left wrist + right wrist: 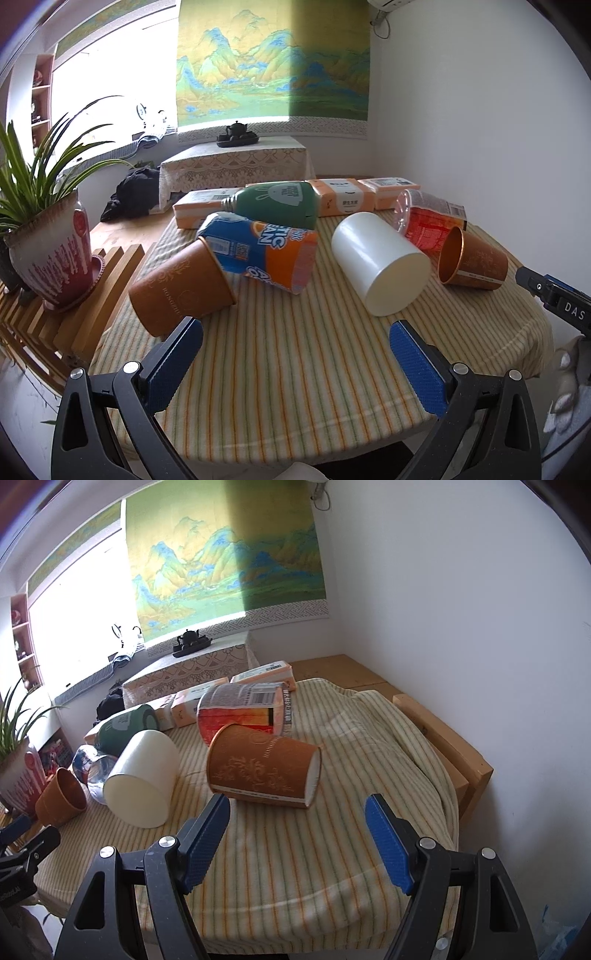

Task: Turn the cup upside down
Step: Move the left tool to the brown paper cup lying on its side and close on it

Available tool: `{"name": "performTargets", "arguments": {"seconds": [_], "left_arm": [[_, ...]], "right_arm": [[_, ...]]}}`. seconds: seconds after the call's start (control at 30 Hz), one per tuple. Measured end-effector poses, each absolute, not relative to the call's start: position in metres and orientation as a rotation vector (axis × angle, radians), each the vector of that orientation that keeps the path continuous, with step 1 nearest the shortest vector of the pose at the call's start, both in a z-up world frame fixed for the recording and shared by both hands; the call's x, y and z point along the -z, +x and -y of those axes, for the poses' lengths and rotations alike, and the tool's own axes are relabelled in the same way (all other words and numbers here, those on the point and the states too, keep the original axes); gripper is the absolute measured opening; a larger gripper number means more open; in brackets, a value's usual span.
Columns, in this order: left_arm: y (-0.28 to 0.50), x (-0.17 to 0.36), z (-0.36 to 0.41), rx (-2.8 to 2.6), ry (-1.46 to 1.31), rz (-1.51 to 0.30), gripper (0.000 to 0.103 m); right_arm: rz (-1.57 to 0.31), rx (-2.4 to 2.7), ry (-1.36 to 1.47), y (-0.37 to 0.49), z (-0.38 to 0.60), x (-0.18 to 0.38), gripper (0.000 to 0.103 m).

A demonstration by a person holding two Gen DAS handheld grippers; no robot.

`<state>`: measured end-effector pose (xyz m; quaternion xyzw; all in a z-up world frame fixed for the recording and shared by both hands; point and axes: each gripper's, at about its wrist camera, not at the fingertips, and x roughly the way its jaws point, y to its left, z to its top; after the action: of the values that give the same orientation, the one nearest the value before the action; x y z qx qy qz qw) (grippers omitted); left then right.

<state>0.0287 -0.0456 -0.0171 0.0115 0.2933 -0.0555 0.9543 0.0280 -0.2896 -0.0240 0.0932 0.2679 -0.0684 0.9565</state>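
Note:
Several cups lie on their sides on a striped cloth (pixel 295 350). A white cup (pixel 380 264) lies in the middle; it also shows in the right wrist view (pixel 142 782). A brown paper cup (pixel 181 288) lies at the left, just beyond my left gripper's left finger. Another brown cup (pixel 474 260) lies at the right; in the right wrist view this cup (pixel 264 768) lies just beyond my right gripper (pixel 297 812). My left gripper (pixel 295 339) is open and empty. My right gripper is open and empty too.
A blue and orange bottle (pixel 264 251), a green bottle (pixel 280 203) and a red-labelled clear jar (pixel 424 221) lie behind the cups. Orange tissue packs (pixel 343 197) line the back. A potted plant (pixel 48 251) stands left on a slatted rack. A wooden frame edge (pixel 454 746) is at the right.

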Motion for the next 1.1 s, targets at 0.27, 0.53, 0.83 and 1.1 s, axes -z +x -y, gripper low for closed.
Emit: {"name": "performTargets", "arguments": {"seconds": [0.27,0.53,0.83,1.1], "left_arm": [[0.033,0.016,0.079,0.190,0.099,-0.615,0.102],[0.049,0.009,0.127,0.296,0.172,-0.640,0.102],[0.070,0.001,0.197,0.487,0.495,-0.634,0.102],[0.089,-0.014,0.251,0.707,0.721,-0.652,0.102]], "right_arm": [[-0.580,0.125,0.241,0.033,0.312,0.029,0.072],[-0.592,0.119,0.267,0.033,0.332,0.031,0.072],[-0.586,0.134,0.311,0.018,0.358,0.035,0.072],[-0.591,0.137,0.346,0.007,0.370,0.041,0.072]]}}
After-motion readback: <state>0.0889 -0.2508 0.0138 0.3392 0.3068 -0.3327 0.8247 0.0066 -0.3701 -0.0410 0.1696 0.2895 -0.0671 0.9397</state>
